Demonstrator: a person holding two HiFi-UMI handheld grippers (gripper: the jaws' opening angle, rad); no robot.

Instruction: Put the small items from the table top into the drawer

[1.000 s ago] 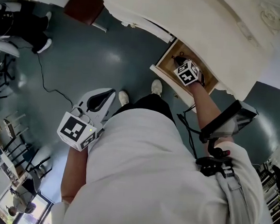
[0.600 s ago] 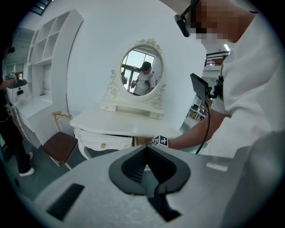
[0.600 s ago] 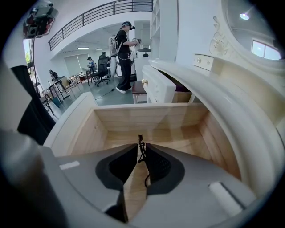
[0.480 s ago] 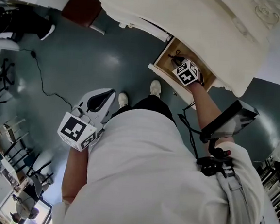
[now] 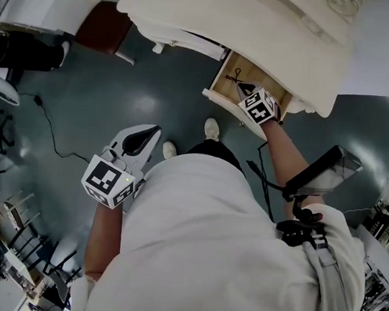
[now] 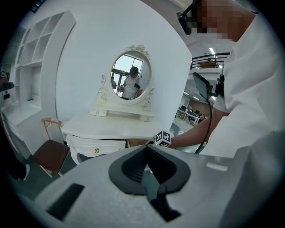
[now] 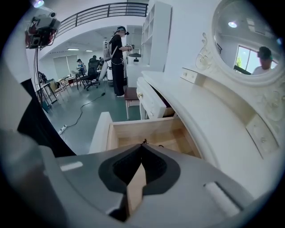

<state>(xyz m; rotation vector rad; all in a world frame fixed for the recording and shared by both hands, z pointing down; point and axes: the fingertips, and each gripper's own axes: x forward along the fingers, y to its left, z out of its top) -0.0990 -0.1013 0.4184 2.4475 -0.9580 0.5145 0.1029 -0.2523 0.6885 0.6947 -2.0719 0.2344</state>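
Two grippers sit well apart on my screens. At the far left a brown chair (image 5: 104,25) stands by the end of the white table (image 5: 260,18). Nearer, the left gripper (image 5: 148,132) hangs over the grey floor (image 5: 174,75) beside the wearer's white shirt (image 5: 206,254), well short of the table. Its jaws are pressed together at the tips and pinch nothing. I see only floor through the hollow behind them. Further right, the drawer (image 5: 218,82) is pulled out from under the table top, its pale wooden inside open to view. The right gripper (image 5: 245,88) reaches into it from the near side, tips low over the drawer floor. Its jaws are closed tight on a thin black item (image 5: 235,76), which pokes out past the tips toward the drawer's left end. I cannot tell what the item is. At the far right, the right gripper view shows an oval mirror (image 7: 249,40) standing on the table top.
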